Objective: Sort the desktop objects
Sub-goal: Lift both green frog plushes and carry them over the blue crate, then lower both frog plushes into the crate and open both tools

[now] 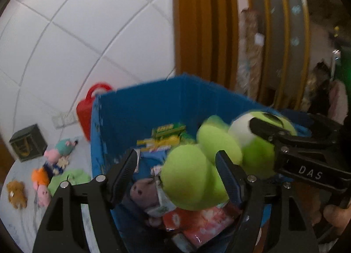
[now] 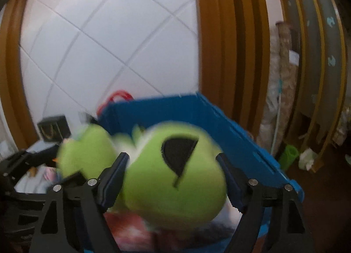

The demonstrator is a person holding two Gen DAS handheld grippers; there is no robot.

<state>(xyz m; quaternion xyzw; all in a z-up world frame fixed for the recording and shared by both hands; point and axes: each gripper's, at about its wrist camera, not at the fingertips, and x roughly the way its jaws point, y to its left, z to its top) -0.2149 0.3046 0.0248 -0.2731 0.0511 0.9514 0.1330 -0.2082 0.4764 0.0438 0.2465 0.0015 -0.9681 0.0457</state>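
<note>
Left claw (image 1: 177,156) open, right claw (image 2: 173,156) unclear; green plush (image 1: 188,178) lies crosswise, head rightward.

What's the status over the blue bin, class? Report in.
Left tool around green plush's lower part, right tool around its head. Both over blue bin, grip unclear. Bin already holds toys, packets. Nothing blocking.

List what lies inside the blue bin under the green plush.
Inside the blue bin, beneath the green plush: a grey-purple plush, a red-pink packet, green and yellow boxes. Whatever lies directly under the plush is covered.
</note>
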